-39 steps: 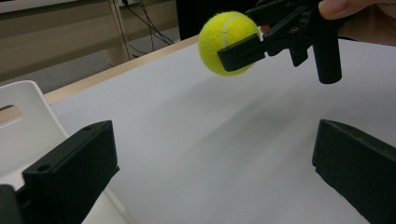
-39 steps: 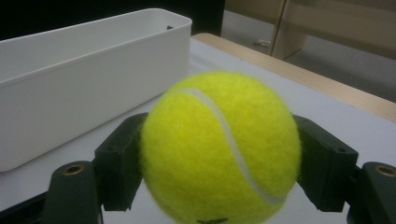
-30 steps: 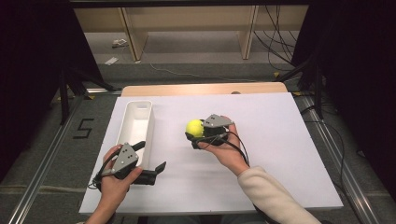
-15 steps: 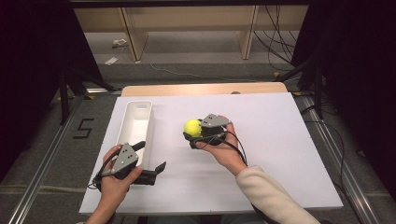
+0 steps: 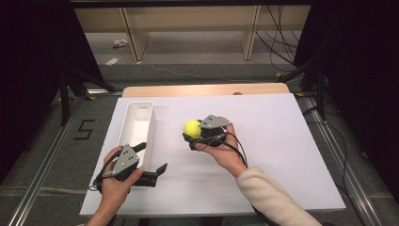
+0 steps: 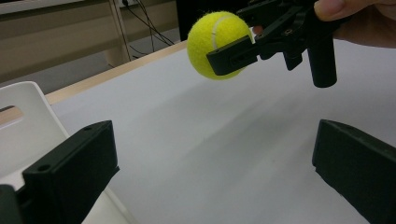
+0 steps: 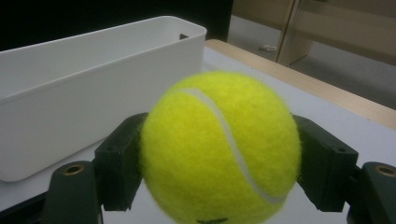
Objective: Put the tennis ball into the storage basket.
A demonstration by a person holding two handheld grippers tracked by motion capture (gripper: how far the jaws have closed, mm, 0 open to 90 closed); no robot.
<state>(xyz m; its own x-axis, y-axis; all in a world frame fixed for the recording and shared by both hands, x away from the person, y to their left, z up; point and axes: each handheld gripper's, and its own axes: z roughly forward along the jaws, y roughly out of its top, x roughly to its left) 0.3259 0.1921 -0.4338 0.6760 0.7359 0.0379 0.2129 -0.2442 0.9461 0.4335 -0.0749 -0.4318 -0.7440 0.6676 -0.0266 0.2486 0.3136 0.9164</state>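
Above the white table (image 5: pixel 282 155) our right gripper (image 5: pixel 194 136) clenches the tennis ball (image 5: pixel 192 127), the bin (image 5: pixel 136 123) to its left unfilled, left gripper (image 5: pixel 153 172) released.

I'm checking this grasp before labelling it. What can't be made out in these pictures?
- Right hand-held gripper view: the tennis ball hides the jaws' pads and the table behind it.
- High view: the white bin's near end, behind the left hand-held gripper.
- Left gripper view: the bin, cut by the frame edge.

Yellow tennis ball (image 5: pixel 192 127), white seam; white bin (image 5: pixel 136 132); white table (image 5: pixel 282 141); black tools.
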